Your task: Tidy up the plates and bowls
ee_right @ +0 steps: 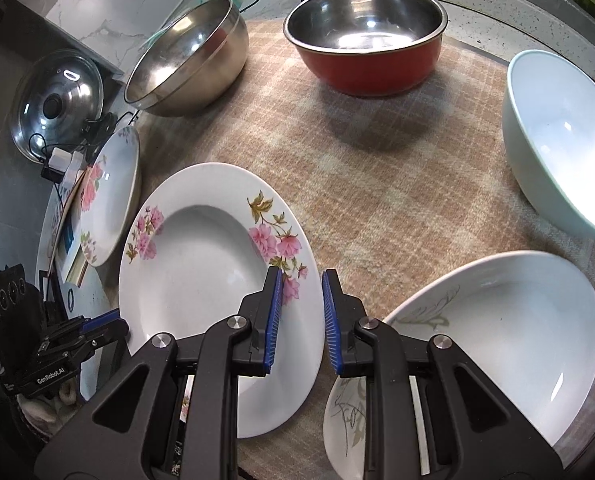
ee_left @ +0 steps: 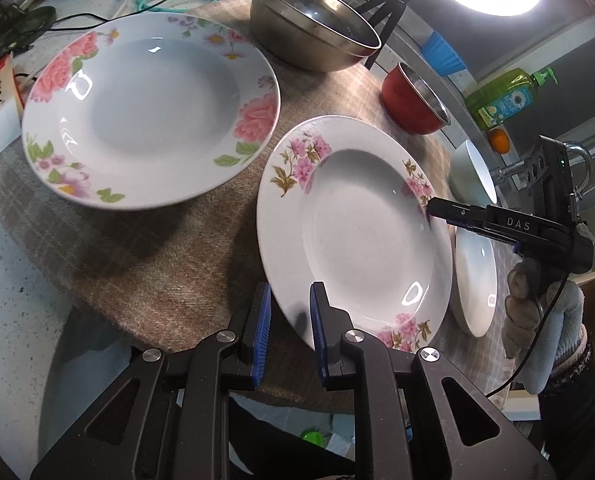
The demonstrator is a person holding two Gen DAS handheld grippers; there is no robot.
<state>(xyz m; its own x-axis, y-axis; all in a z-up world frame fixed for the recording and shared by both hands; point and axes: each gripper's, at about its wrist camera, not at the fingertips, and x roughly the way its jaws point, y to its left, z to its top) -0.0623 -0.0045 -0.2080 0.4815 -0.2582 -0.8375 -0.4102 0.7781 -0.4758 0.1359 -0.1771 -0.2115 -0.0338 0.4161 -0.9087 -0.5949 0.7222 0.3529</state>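
I find both tools straddling opposite edges of the smaller pink-flowered plate (ee_left: 361, 236), which sits on the plaid cloth (ee_left: 169, 264) between the larger rose-patterned plate (ee_left: 149, 112) and the white dish with a grey leaf motif (ee_right: 497, 344). My left gripper (ee_left: 291, 312) has its blue pads apart, the plate's near rim lying between them, not yet pinched. My right gripper (ee_right: 301, 300) is likewise parted, one pad over the flowered rim, the other outside it above the cloth. In my judgement the step in hand is securing this plate for stacking, probably onto the larger plate. To do it well, I should seat each rim deep between the pads before closing, close both sides evenly, and lift level so the glazed rim does not slip. The steel bowl (ee_right: 189, 60), red bowl (ee_right: 369, 36) and pale bowl (ee_right: 557, 140) stand apart at the back, untouched.
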